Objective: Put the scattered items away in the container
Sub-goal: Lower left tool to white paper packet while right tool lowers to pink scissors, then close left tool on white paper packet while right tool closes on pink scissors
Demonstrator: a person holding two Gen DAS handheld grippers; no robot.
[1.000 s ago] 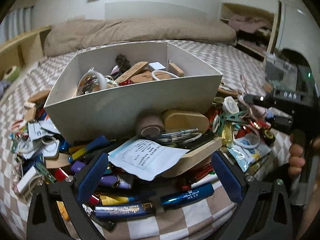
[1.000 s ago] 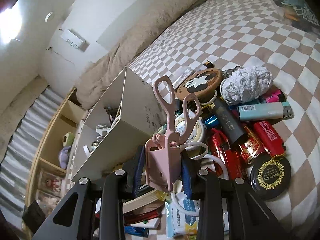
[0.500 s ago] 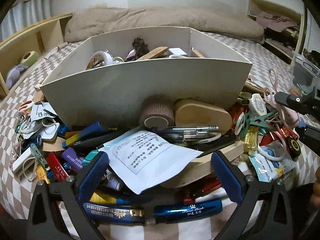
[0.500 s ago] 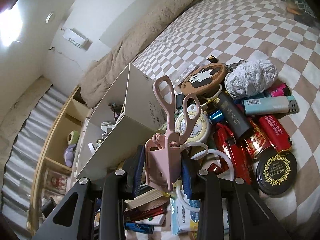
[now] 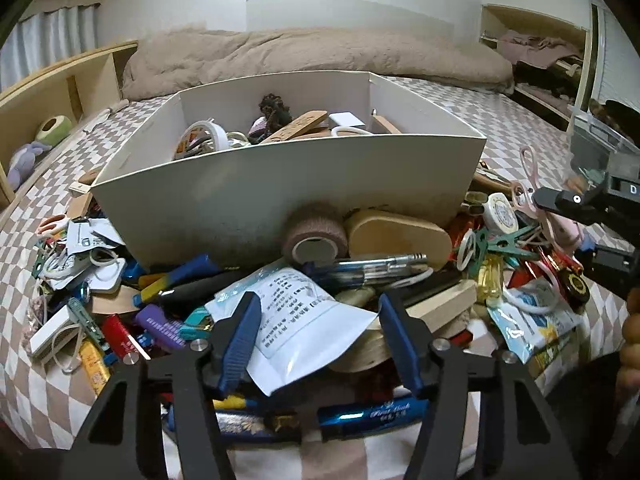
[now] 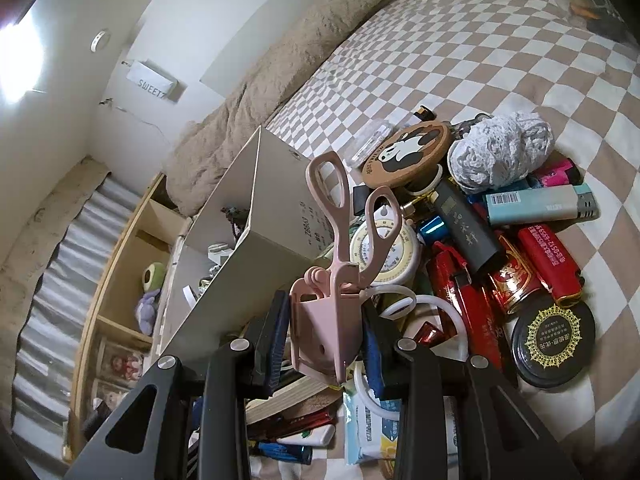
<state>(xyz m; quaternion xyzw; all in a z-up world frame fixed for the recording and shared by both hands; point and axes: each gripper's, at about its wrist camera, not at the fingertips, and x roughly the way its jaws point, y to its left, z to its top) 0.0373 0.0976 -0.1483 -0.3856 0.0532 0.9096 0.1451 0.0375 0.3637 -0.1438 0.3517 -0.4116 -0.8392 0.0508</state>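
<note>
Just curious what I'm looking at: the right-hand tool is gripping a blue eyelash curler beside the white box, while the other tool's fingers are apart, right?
Nearly. The eyelash curler in the right gripper is pink, not blue, as the right wrist view shows. It is beside the white box, and the left gripper is open over the pile.

1. Bed, checkered brown-and-white cover point(image 6: 500, 60), carrying everything.
2. Rumpled tan blanket point(image 5: 320, 54) bunched along the far edge.
3. White open box point(image 5: 280, 196) standing on the cover, clutter heaped against its near wall.
4. Right of box, lying on or just above the cover: light-blue lighter point(image 6: 540, 204), red lighter point(image 6: 550, 266), black round lid with gold emblem point(image 6: 554, 340), grey-white yarn ball point(image 6: 500, 150), round panda coaster point(image 6: 408, 152).
5. Left of box: small white box point(image 5: 52, 332), yellow lighter point(image 5: 94, 366), orange-handled scissors point(image 5: 52, 224).
6. Near edge: blue pen point(image 5: 372, 412).
</note>
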